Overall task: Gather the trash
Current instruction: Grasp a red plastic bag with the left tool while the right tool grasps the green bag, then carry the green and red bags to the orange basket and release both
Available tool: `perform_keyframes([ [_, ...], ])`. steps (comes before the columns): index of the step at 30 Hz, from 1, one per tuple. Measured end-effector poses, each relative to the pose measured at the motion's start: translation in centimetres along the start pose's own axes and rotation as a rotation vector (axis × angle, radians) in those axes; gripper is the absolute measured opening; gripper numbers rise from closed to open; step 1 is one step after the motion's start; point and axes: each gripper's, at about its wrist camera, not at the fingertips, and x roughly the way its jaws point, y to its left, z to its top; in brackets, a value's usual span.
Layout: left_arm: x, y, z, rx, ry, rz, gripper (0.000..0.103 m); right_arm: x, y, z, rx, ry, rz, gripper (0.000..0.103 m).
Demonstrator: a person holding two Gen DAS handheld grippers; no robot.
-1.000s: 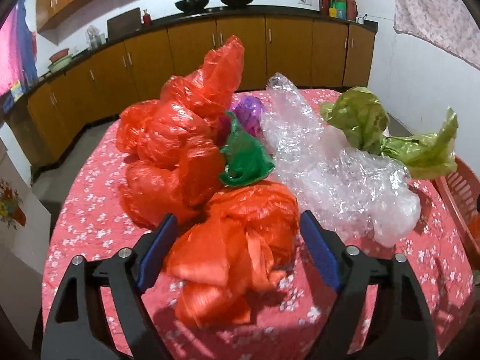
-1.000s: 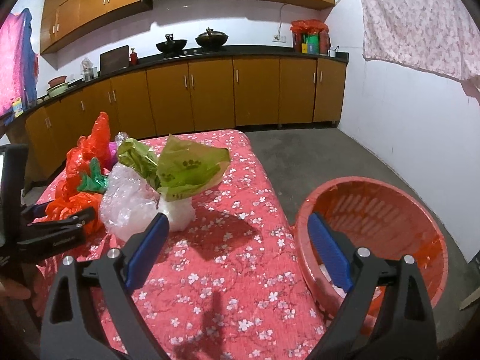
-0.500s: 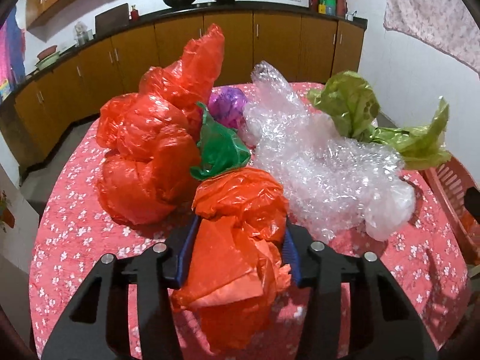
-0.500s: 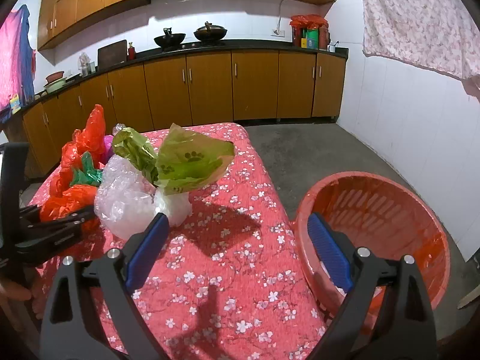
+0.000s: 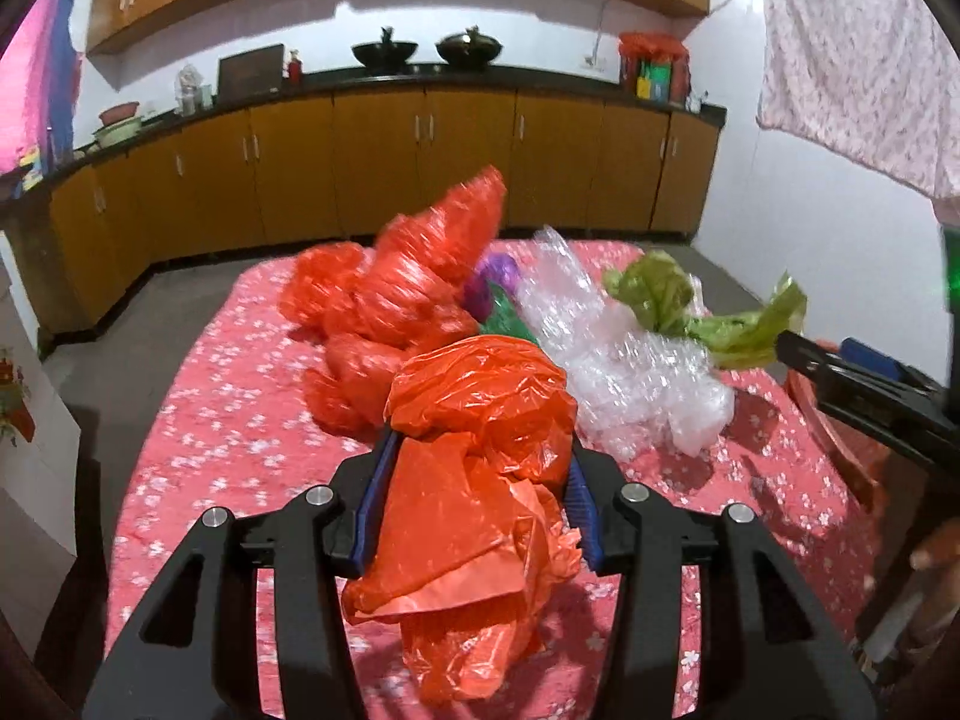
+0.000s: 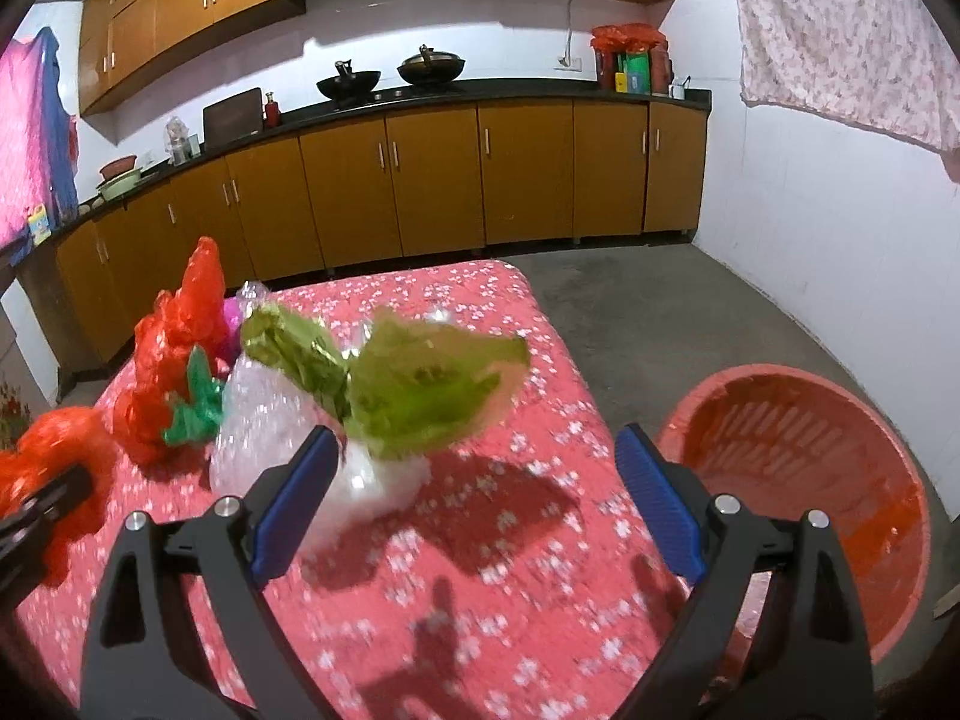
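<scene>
While the left gripper (image 5: 477,498) clamps an orange bag (image 5: 474,480) above the table (image 5: 198,420), the right gripper (image 6: 474,504) gapes empty beside the red basket (image 6: 798,480), contents unclear.

Now clamping the orange bag (image 5: 480,420) in the left tool (image 5: 477,504) (jaws wide a second ago) and lifting it off the worktop (image 5: 198,420).

Two dark woks (image 6: 390,79) sit on the black worktop (image 6: 540,90). Brown cupboards (image 6: 432,180) stand below it. A pink floral cloth (image 6: 840,30) hangs right of the worktop.
</scene>
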Motion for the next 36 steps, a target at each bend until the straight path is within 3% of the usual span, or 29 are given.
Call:
perform_keyframes([
  [6,0.3,1.4,1.1,-0.016,-0.022,0.041,0.05,2.1,1.5,1.3,-0.026,-0.002,-0.006,0.091],
  [7,0.0,1.5,0.9,-0.017,-0.022,0.047,0.05,2.3,1.8,1.4,-0.038,0.0,-0.005,0.087],
  [8,0.3,1.6,1.0,-0.018,-0.021,0.054,0.05,2.5,2.0,1.4,-0.048,0.002,-0.002,0.081],
  [10,0.5,1.8,1.1,-0.018,-0.02,0.06,0.05,3.0,2.4,1.5,-0.07,0.027,0.007,0.054],
  [11,0.7,1.9,1.1,-0.017,-0.019,0.064,0.05,3.3,2.5,1.4,-0.075,0.044,0.014,0.049],
  [13,0.8,1.8,1.1,-0.015,-0.017,0.065,0.05,3.6,2.5,1.2,-0.075,0.067,0.017,0.026],
  [16,0.9,1.6,1.2,-0.009,-0.015,0.065,0.05,3.8,2.1,0.8,-0.064,0.087,0.019,0.01],
  [22,0.8,1.1,1.4,-0.004,-0.015,0.062,0.05,2.8,1.4,0.7,-0.041,0.081,0.034,0.006],
  [36,-0.5,-1.1,2.4,0.014,-0.049,0.025,0.05,-2.6,-1.3,2.0,0.016,-0.028,0.054,0.005],
])
